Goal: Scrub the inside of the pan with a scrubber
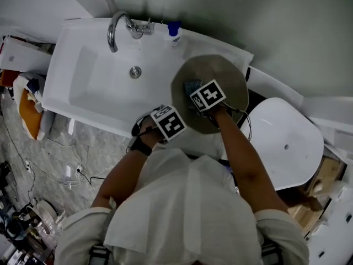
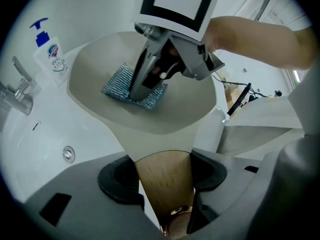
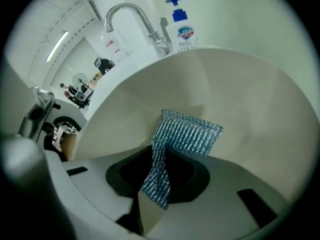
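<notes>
Blue scrubber [image 3: 192,131], right claw [image 3: 156,176] seemingly down-tilted

R gripper [image 3: 156,181] clamped on scrubber [image 3: 192,133] | scrubber inside pan [image 3: 250,99] | soap btl [image 3: 183,31] behind

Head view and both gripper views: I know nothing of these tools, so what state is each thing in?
Pan: held by its wooden handle, inside facing up.
Scrubber: pinched at one edge, lying against the pan's inside.
Left gripper: shut on the wooden handle.
Right gripper: shut on the scrubber.
Faucet: no water seen running.
Soap bottle: upright.
</notes>
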